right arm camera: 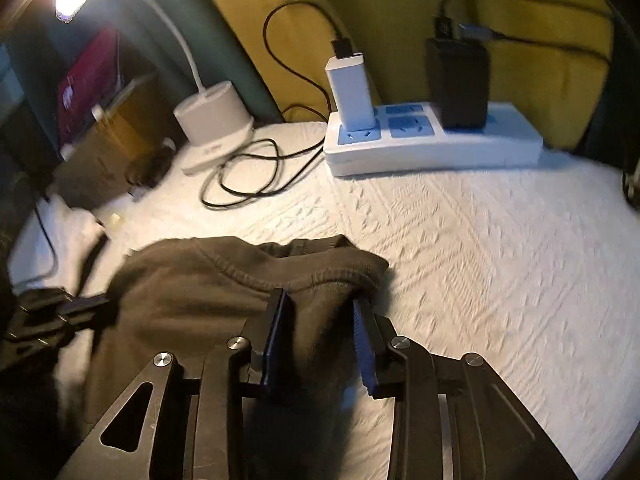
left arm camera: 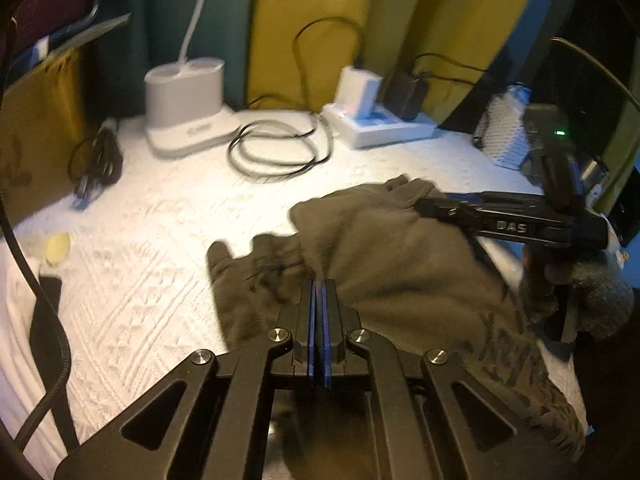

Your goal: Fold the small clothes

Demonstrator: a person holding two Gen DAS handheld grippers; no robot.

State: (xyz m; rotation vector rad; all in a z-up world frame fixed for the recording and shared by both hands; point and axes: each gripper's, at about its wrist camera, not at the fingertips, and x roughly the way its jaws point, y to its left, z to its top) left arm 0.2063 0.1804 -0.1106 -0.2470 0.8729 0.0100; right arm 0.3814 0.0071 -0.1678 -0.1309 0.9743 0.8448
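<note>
An olive-brown small garment lies rumpled on the white quilted cover, one thin end stretched toward the left. My left gripper is shut, its blue pads pinching a ridge of that fabric near the middle. In the right wrist view the garment's hemmed edge bunches up between the fingers of my right gripper, filling the gap and touching both pads. From the left wrist view, the right gripper bites the garment's far right edge. The left gripper shows blurred at the left of the right wrist view.
A white power strip with plugged chargers, a white lamp base and a coiled black cable sit at the back against yellow cushions. A black cable hangs at the left. A gloved hand holds the right gripper.
</note>
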